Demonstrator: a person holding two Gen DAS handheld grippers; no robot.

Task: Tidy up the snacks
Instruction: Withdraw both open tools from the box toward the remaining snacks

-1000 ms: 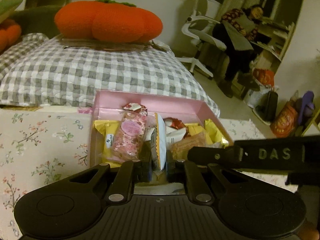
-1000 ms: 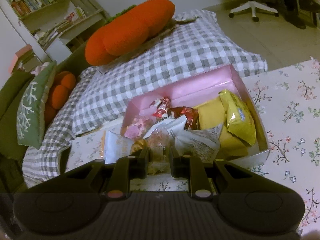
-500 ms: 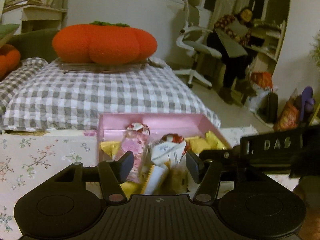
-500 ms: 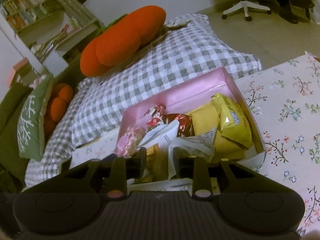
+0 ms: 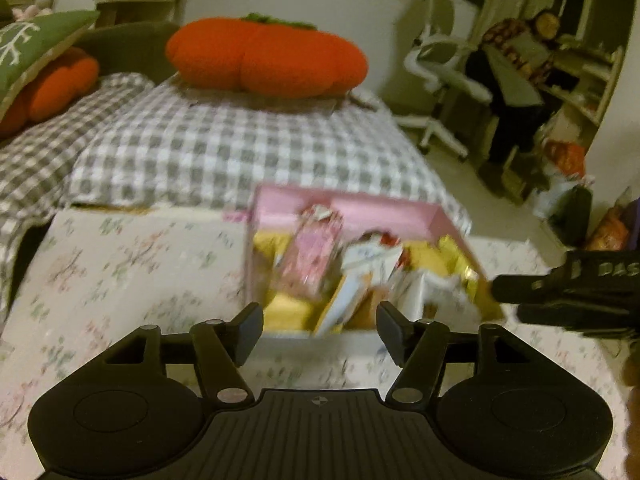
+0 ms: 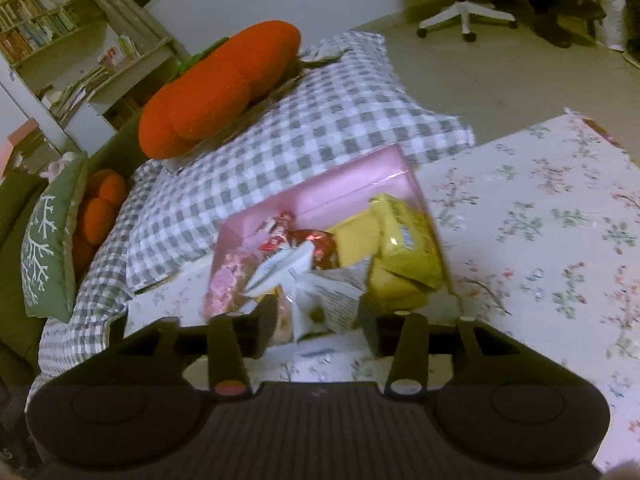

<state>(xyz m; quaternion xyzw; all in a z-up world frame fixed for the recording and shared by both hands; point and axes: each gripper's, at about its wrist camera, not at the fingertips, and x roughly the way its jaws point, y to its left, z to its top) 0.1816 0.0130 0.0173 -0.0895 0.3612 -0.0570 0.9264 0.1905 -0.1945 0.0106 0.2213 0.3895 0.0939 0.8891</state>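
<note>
A pink box (image 5: 400, 212) full of wrapped snacks sits on the floral tablecloth (image 5: 120, 272). Inside are a pink packet (image 5: 312, 252), white packets (image 5: 372, 260) and yellow ones (image 6: 408, 240). My left gripper (image 5: 320, 330) hangs just short of the box's near wall. Its jaws are opening and nothing is between them. My right gripper (image 6: 318, 330) is at the near corner of the same box (image 6: 320, 196). Its jaws are opening too, and a white packet (image 6: 332, 292) shows in the gap without the pads pressing on it. The right gripper (image 5: 568, 292) also shows at the right of the left wrist view.
Behind the table lie a grey checked quilt (image 5: 240, 152), an orange pumpkin cushion (image 5: 264, 60) and a green pillow (image 6: 48, 240). A white office chair (image 5: 440, 80) and a seated person (image 5: 516, 56) are at the back right. Bookshelves (image 6: 52, 40) stand at the far left.
Both grippers were shut on packets in the box; both have opened, let them go and drawn back and up from the box. The packets stayed inside.
</note>
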